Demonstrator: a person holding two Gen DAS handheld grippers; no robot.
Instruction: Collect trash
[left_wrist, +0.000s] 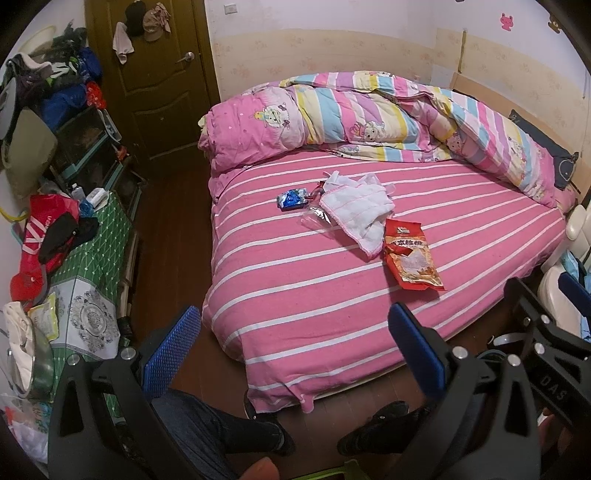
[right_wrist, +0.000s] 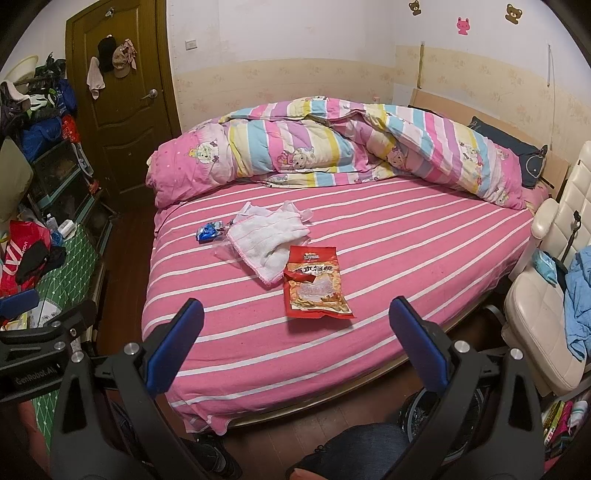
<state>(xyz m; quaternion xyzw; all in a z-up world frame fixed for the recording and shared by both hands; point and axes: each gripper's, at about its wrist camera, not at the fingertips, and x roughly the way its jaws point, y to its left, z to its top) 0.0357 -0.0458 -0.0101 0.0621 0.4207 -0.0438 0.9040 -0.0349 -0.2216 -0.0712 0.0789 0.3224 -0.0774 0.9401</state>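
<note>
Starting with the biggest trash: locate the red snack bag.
In both views the red snack bag lies flat on the striped bed, nearest the foot edge, touching the white cloth.

A wide bed (right_wrist: 369, 236) with a pink, white-striped sheet carries a rumpled pastel-striped cartoon quilt (right_wrist: 332, 147) along its wall edge. Near the middle lie a white cloth with pink trim (right_wrist: 269, 236), a red snack bag (right_wrist: 314, 284) touching it, a clear plastic wrapper (right_wrist: 225, 251) and a small blue wrapper (right_wrist: 208, 232).

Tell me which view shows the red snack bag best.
Right wrist: the red snack bag lies near centre, facing the camera, print clear. Left wrist shows the same bag off to the right, angled and slightly more distorted.
</note>
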